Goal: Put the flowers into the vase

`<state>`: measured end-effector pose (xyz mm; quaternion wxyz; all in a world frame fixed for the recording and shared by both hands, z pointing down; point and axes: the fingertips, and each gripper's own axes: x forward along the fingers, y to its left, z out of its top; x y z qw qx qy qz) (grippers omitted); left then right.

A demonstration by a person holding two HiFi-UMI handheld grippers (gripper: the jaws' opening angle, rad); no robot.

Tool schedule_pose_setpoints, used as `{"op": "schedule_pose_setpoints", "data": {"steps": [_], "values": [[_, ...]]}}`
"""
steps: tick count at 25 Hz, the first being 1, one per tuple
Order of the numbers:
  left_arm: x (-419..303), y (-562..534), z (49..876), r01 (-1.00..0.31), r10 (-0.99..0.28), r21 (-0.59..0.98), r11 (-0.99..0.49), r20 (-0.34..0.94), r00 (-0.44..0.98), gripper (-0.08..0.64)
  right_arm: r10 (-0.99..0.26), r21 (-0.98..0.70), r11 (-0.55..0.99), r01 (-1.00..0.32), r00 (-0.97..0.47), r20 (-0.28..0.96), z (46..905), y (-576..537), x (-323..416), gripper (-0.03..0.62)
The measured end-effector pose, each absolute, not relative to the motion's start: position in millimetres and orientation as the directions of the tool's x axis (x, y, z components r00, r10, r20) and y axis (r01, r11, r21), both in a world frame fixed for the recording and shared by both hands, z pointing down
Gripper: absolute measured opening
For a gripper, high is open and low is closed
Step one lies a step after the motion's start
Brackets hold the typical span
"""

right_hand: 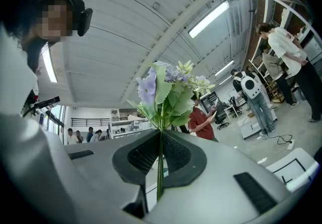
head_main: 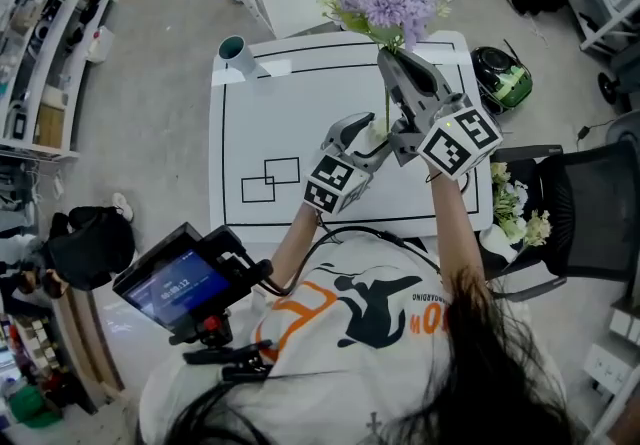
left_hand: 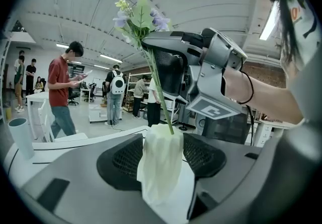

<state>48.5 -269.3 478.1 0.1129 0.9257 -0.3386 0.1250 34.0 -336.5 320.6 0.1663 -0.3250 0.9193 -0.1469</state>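
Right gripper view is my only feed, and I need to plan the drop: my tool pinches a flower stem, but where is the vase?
Observer: The vase stands upright at the table's far left corner.
Operator: Is the left tool free?
Observer: No, it is shut on a pale wrapper at the stem's bottom end.
Operator: Any more flowers?
Observer: Another bunch lies on the chair to the person's right.
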Motion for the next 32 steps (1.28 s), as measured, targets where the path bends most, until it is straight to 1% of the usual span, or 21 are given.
{"op": "schedule_pose_setpoints", "data": {"steps": [8, 11, 15, 32], "values": [[50, -268, 478, -0.656, -0.602, 0.123, -0.744, 0.301, 0.739, 0.256, -0.676, -0.449, 0.701, -0.554, -0.718, -0.169, 350, -321, 50, 0.021], [52, -267, 479, -0.655, -0.601, 0.125, -0.745, 0.299, 0.741, 0.256, -0.688, -0.454, 0.678, -0.578, -0.716, -0.116, 363, -314, 55, 0.021], [52, -267, 479, -0.654, -0.6, 0.126, -0.746, 0.298, 0.742, 0.258, -0.694, -0.461, 0.663, -0.59, -0.715, -0.083, 373, -307, 57, 0.021], [51, -265, 477, -0.645, -0.595, 0.133, -0.752, 0.284, 0.752, 0.258, -0.689, -0.397, 0.65, -0.648, -0.723, 0.051, 413, -282, 54, 0.021]]}}
